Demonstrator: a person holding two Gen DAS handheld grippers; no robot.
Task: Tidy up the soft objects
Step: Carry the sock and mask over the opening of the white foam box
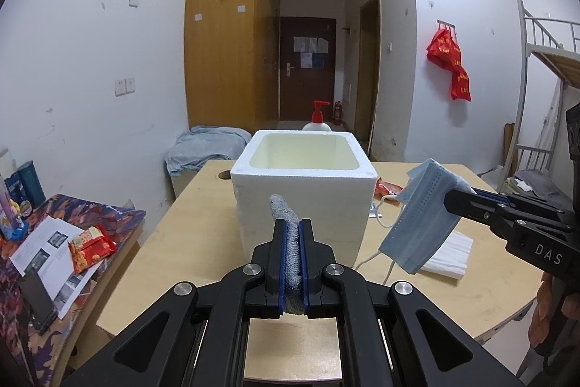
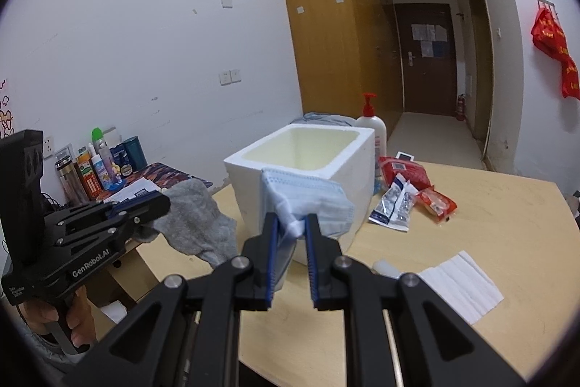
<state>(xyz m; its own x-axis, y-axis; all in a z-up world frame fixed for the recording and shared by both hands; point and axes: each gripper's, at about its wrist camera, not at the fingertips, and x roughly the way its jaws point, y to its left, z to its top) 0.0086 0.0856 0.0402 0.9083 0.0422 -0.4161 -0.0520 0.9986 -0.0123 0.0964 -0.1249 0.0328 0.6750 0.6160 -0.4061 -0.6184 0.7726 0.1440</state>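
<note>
While the grey cloth (image 1: 293,243) is clamped in the left hand-held gripper (image 1: 293,227), the blue face mask (image 2: 308,202) is pinched by the right hand-held gripper (image 2: 291,223), both held just before the foam box (image 1: 301,191) on the counter (image 1: 471,292).

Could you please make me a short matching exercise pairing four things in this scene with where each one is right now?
Things:
1. grey cloth
2. blue face mask
3. white foam box
4. folded white tissue

Places:
A. lying flat on the table, to the right of the box
B. standing open-topped in the middle of the wooden table
C. pinched in the left claw
D. hanging from the right claw

Pairs: 1-C, 2-D, 3-B, 4-A
</note>
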